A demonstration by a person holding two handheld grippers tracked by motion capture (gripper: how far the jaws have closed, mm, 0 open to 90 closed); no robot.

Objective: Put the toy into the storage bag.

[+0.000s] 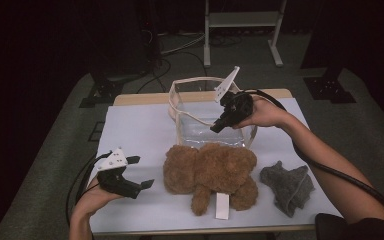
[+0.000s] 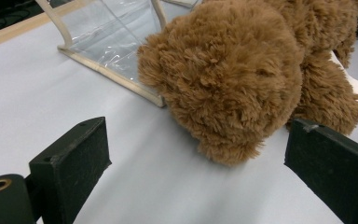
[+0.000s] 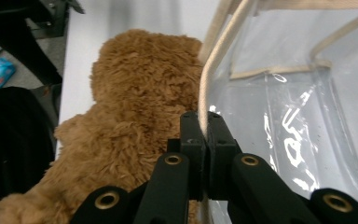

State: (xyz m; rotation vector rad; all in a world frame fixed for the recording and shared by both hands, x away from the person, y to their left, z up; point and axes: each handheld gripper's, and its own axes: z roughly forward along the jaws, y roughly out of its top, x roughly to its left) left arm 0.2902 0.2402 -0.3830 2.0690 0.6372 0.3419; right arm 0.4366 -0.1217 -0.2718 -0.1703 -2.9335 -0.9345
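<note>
Dim room, dark surroundings; the desk (image 1: 140,130) is evenly lit from above, with soft shadows and slight overall softness.

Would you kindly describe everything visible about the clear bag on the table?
The clear bag is see-through, glossy plastic edged with cream trim and a cream handle loop. It stands open-topped on the white table cover, behind the brown teddy bear, whose head rests against its base. It looks empty. The right gripper is shut on its cream rim.

Dim room, grey floor (image 1: 55,130); white shelf frame (image 1: 242,20), perhaps metal, behind.
</note>
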